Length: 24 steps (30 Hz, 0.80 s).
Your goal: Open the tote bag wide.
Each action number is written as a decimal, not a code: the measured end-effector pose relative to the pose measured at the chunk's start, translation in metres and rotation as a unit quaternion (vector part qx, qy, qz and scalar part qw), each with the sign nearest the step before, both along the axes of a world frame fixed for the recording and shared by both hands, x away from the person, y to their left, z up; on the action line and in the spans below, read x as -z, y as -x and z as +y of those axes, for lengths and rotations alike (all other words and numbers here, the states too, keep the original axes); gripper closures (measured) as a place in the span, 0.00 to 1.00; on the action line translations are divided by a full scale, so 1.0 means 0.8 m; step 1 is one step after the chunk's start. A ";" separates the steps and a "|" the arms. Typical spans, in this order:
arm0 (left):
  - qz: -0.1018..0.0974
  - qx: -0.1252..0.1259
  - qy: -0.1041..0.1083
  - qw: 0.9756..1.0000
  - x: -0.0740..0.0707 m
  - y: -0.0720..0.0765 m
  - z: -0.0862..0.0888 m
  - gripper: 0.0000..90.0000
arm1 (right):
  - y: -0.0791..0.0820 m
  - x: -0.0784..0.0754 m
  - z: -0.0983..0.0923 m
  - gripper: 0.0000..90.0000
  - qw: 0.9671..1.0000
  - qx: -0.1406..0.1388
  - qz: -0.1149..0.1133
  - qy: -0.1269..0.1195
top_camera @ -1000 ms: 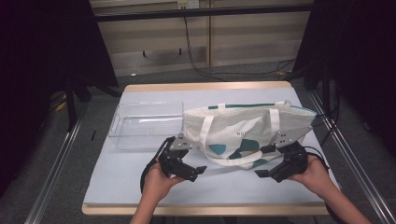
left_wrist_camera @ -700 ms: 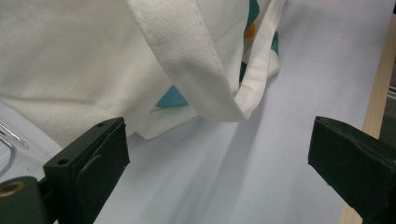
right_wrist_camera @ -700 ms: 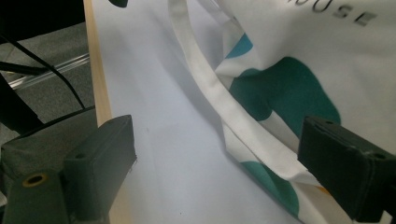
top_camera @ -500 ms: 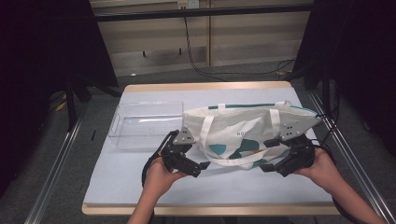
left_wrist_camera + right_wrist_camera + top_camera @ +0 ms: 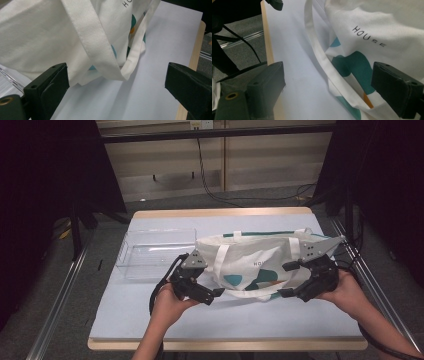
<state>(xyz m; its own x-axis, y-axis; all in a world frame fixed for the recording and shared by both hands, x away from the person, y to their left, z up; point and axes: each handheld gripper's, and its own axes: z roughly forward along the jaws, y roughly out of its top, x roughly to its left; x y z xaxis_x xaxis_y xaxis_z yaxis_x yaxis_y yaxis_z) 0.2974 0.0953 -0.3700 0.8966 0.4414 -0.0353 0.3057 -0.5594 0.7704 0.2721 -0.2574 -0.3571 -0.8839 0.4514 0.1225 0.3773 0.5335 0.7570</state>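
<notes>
White tote bag strap (image 5: 100,47) between wide-apart jaws

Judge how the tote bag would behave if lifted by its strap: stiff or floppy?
Probably floppy: the tote bag lies flat and creased, and its strap droops in a soft loop. It looks thin and empty, so likely light. Its fabric seems unlikely to slip.

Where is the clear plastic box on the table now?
In the high view, the clear plastic box lies on the table's left half, just left of the tote bag and beyond the left gripper.

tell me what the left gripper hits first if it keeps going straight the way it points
Most likely the tote bag's white strap, which loops right ahead between the open jaws of the left gripper; depth is hard to judge.
</notes>
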 end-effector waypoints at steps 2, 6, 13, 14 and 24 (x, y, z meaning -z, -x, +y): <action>-0.002 0.003 -0.001 1.000 -0.003 -0.001 -0.001 0.06 | -0.002 -0.003 0.000 0.13 1.000 -0.003 0.002 -0.006; -0.003 0.005 -0.001 1.000 -0.008 -0.005 -0.004 0.06 | -0.009 -0.011 -0.001 0.13 1.000 0.006 0.002 -0.007; -0.004 0.006 -0.011 1.000 -0.017 -0.007 -0.004 0.06 | -0.015 -0.017 0.001 0.13 1.000 0.006 0.001 -0.001; -0.004 0.004 -0.001 1.000 -0.016 -0.007 -0.004 0.06 | -0.016 -0.019 0.002 0.13 1.000 0.006 -0.001 0.000; -0.005 0.005 0.002 1.000 -0.026 -0.010 -0.006 0.06 | -0.028 -0.037 0.002 0.13 1.000 0.008 -0.004 -0.005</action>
<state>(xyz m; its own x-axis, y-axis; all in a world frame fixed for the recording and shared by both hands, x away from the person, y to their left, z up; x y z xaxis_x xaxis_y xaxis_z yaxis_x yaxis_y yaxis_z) 0.3055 0.0907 -0.3493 0.9016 0.4316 -0.0284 0.2924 -0.5600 0.7752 0.2948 -0.2561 -0.3274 -0.8771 0.4649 0.1205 0.3804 0.5192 0.7654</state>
